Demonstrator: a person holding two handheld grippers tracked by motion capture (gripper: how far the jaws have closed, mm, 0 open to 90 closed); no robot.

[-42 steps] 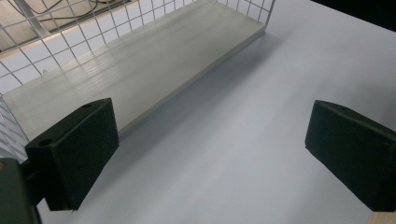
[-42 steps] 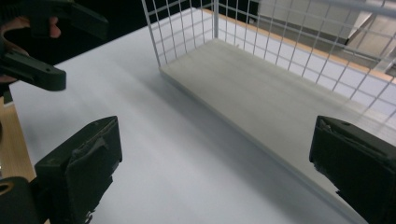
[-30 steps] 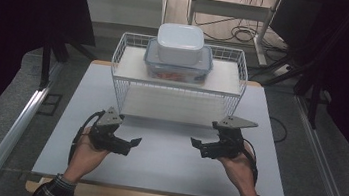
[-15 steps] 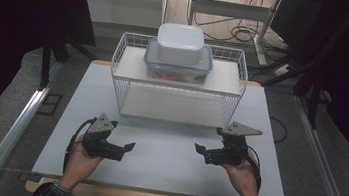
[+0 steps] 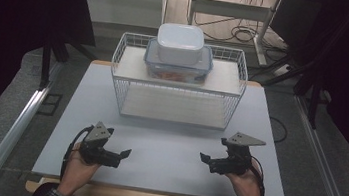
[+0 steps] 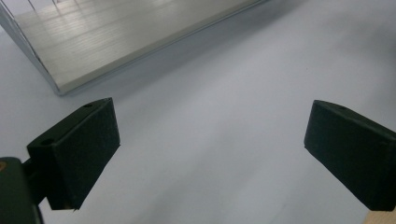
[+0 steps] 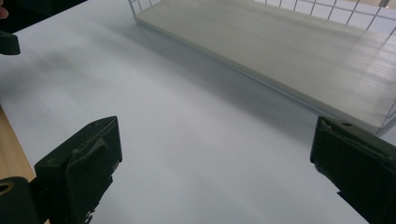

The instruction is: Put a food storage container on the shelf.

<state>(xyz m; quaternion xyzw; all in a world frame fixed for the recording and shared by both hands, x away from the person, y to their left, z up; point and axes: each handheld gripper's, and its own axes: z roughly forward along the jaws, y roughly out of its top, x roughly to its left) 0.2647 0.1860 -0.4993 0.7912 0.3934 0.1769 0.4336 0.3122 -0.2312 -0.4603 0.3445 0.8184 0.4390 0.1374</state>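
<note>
Left hand-held gripper (image 5: pixel 122 154), jaws spread and empty, lies near the front edge of the tabletop (image 5: pixel 166 152) toward its left corner. Stacked containers (image 5: pixel 179 53) sit on the upper shelf of the wire rack (image 5: pixel 176 85) at the tabletop's far edge, long axis crosswise. Right hand-held gripper (image 5: pixel 206 160), likewise released, mirrors it; both seem about equally distant.

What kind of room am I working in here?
Likely a lab or recording setup, not a kitchen: a white table with a wire rack holding stacked containers, dark curtains around, and loose cables on the floor.
</note>
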